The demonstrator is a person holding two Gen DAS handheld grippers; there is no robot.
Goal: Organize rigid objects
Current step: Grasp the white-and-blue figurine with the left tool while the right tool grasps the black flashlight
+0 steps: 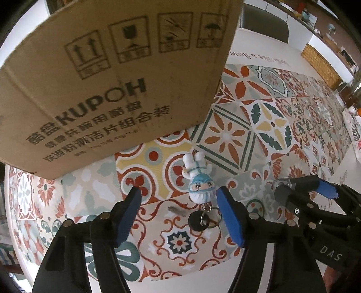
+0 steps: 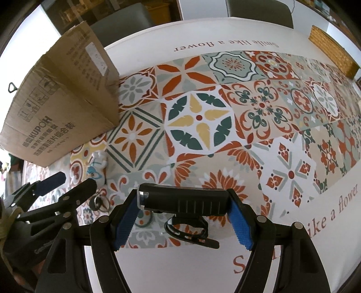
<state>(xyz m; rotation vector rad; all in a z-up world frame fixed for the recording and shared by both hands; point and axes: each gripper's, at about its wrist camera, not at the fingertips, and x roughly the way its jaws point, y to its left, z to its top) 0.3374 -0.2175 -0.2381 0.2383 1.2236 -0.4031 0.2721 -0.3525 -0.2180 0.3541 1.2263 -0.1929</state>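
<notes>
A white and blue figurine keychain point(image 1: 198, 178) lies on the patterned tablecloth, its ring and black tag point(image 1: 200, 219) toward me. My left gripper point(image 1: 178, 193) is open and straddles it, the right pad close to its head. The figurine also shows in the right wrist view point(image 2: 98, 165). My right gripper point(image 2: 183, 200) is shut on a black bike light point(image 2: 183, 199) with a strap mount hanging below it, held above the table. A brown cardboard box point(image 1: 108, 85) stands just beyond the figurine, and shows at the left of the right wrist view point(image 2: 61, 108).
The table point(image 2: 203, 266) carries a tile-patterned cloth with printed words. A woven basket point(image 2: 331, 49) sits at the far right edge. Chairs point(image 2: 259, 11) stand beyond the far side. The right gripper shows at the right of the left wrist view point(image 1: 304, 193).
</notes>
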